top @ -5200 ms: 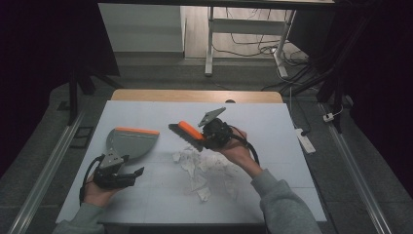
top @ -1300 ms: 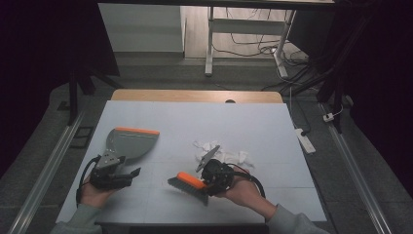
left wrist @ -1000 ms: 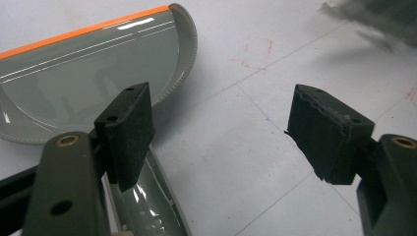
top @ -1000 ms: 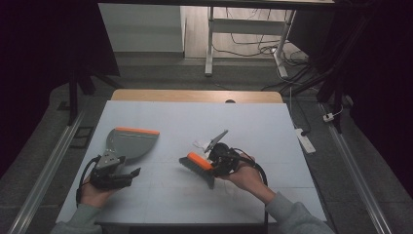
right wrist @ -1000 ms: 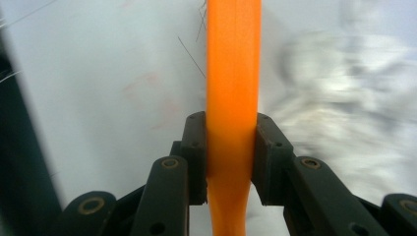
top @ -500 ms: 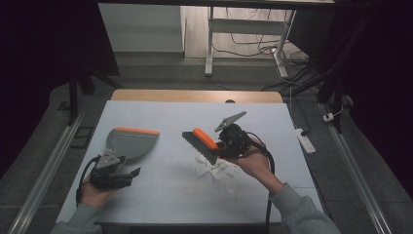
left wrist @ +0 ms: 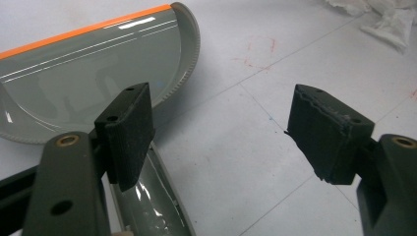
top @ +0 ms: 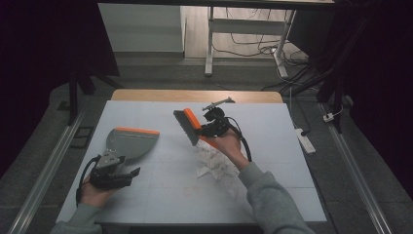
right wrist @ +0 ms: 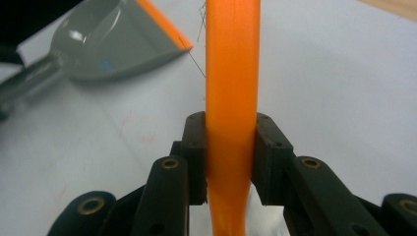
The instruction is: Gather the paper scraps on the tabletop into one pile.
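A grey dustpan (top: 129, 141) with an orange lip lies at the table's left. Its handle runs back under the left pad (left wrist: 125, 132) of my left gripper (left wrist: 221, 113). That gripper (top: 122, 165) rests low at the front left, jaws wide apart, nothing pressed between them. My right gripper (top: 210, 127) is shut on the orange handle (right wrist: 232, 59) of a hand brush (top: 187, 124), held up over the middle of the table with the dark bristles pointing left and down. Crumpled white paper (top: 214, 163) lies on the table below and in front of the brush, and also at the top right of the left gripper view (left wrist: 388, 17).
The white tabletop (top: 272, 185) has a wooden strip (top: 195, 95) along its far edge. Faint red marks (left wrist: 258, 49) stain the surface between the dustpan and the paper. A power strip (top: 304, 139) lies on the floor to the right, with metal rails either side.
My right gripper has carried the brush from the near middle of the table toward the far side and lifted it above the paper. The left gripper and the dustpan have stayed put.
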`<state>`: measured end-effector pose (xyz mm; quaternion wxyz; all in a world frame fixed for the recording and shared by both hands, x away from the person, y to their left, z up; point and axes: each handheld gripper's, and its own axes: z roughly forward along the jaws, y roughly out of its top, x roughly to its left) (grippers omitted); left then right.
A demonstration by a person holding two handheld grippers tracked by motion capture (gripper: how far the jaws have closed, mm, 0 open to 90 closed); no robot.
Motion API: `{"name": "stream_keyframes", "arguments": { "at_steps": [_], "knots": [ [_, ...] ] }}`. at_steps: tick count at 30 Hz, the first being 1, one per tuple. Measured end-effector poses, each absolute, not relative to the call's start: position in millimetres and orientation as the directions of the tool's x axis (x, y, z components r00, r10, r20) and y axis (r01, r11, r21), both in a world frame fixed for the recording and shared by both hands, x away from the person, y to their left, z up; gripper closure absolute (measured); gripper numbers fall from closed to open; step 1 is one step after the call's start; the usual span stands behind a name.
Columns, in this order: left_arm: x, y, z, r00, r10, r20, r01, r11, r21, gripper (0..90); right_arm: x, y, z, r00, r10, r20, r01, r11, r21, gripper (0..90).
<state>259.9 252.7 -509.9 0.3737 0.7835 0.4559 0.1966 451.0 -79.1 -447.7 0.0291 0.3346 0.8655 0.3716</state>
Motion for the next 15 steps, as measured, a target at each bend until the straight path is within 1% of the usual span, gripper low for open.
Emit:
{"name": "stream_keyframes", "arguments": {
  "at_steps": [2,4,6,11,15],
  "knots": [
    [260,253,-510,0.508,0.861,-0.031,0.566,-0.306,0.765,26.3,459,-75,-458,-0.761,0.612,0.215,0.578,0.492,0.651,70.1],
    [260,253,-510,0.509,0.86,-0.034,0.567,-0.305,0.765,26.3,464,-75,-467,-0.752,0.633,0.184,0.585,0.511,0.631,70.1],
    [260,254,-510,0.509,0.86,-0.035,0.567,-0.305,0.765,26.3,466,-82,-471,-0.732,0.659,0.175,0.602,0.505,0.619,70.1],
    [261,249,-512,0.52,0.854,-0.024,0.566,-0.323,0.758,26.3,458,-105,-466,-0.715,0.688,0.125,0.612,0.53,0.587,70.1],
    [260,248,-511,0.521,0.853,-0.022,0.564,-0.324,0.76,26.3,446,-120,-458,-0.715,0.691,0.108,0.601,0.528,0.6,70.1]
  ]
}}
